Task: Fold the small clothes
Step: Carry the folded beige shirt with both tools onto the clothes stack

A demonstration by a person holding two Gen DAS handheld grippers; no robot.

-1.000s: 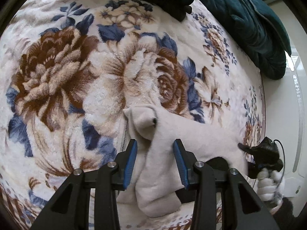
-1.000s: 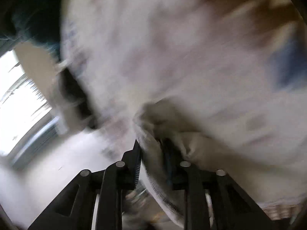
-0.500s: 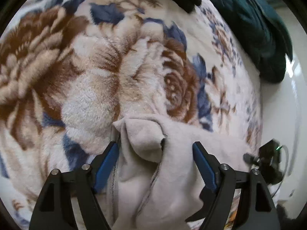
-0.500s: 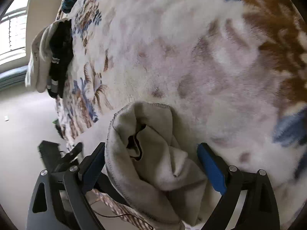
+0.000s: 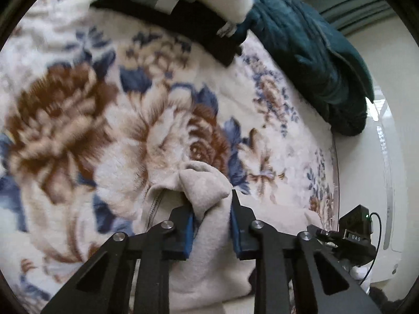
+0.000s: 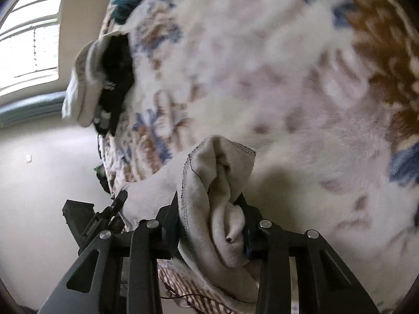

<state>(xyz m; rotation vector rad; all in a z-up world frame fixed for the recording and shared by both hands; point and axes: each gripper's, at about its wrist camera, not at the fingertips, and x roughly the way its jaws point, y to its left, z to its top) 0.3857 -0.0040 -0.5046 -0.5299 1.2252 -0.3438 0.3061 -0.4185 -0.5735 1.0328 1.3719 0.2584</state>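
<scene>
Both tongs pinch my beige garment: left tongs (image 5: 211, 218) on one bunched end, right tongs (image 6: 209, 225) on the other, near the flowered blanket's (image 5: 131, 120) edge.

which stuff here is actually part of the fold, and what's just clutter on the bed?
In the job:
- beige garment
- left gripper, shut on it
- right gripper, shut on it

Lying about:
- floral blanket, the work surface
- teal quilted cover
- black clothing pile
- white folded cloth
</scene>
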